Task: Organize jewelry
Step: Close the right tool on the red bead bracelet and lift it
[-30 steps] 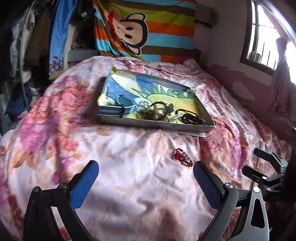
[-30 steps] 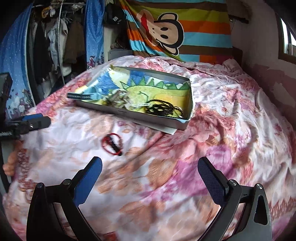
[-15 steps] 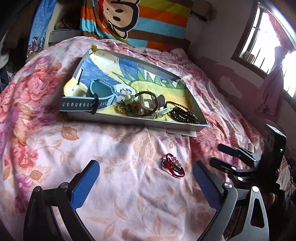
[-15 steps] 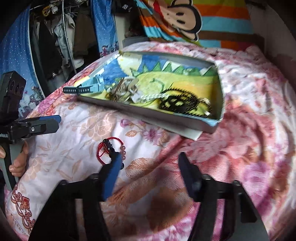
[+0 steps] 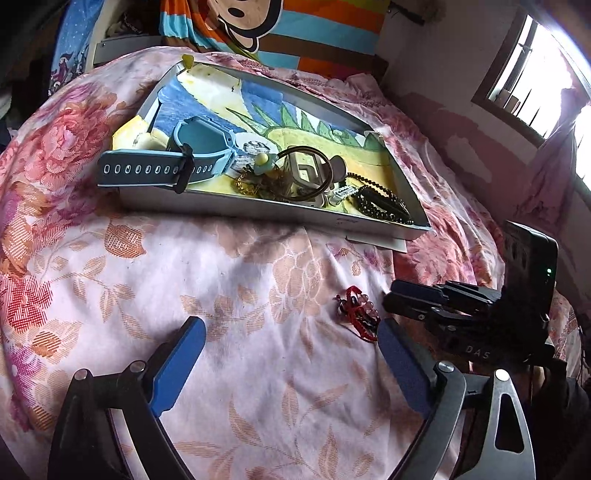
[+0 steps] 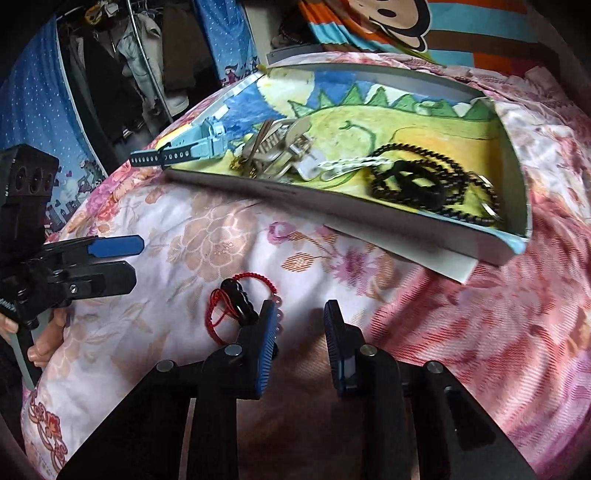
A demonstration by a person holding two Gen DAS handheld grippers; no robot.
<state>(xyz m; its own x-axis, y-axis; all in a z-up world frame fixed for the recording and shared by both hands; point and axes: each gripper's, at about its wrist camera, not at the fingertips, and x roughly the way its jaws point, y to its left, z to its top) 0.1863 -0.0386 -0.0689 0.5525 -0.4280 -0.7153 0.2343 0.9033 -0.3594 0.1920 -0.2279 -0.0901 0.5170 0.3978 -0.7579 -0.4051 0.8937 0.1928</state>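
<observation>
A red string bracelet with pale beads lies on the floral bedspread; it also shows in the right wrist view. My right gripper hangs low just right of it, jaws narrowed to a small gap, empty; its left finger's tip covers the bracelet's beaded edge. It shows in the left wrist view beside the bracelet. My left gripper is wide open and empty, left of the bracelet. A shallow grey box behind holds a blue watch, bangles and black bead necklaces.
The box sits on a white sheet of paper on the bed. Hanging clothes and a blue curtain stand to the left. A striped monkey blanket hangs behind. A window is at the right.
Both grippers moved forward and down toward the bracelet. My right gripper's jaws narrowed from wide open to a small gap beside it. The left stayed open.
</observation>
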